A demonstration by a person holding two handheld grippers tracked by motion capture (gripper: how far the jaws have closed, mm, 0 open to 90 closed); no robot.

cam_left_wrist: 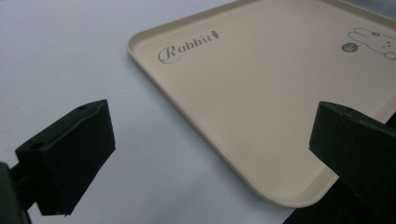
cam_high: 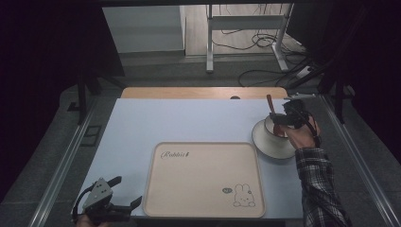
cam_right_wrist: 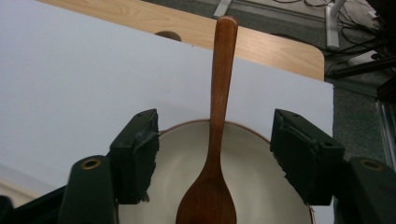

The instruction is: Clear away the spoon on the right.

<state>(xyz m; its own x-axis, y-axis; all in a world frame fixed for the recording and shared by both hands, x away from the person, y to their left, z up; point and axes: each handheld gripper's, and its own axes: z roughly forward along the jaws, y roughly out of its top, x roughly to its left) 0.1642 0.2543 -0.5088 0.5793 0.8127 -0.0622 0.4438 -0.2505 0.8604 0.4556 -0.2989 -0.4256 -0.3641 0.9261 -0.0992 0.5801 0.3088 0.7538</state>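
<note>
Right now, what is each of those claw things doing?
Left gripper: jaws open, empty, beside the tray.
Right gripper: jaws open around the wooden spoon in the bowl, not gripping it.

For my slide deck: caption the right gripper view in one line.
Right gripper with open jaws either side of a wooden spoon resting in a white bowl.
</note>
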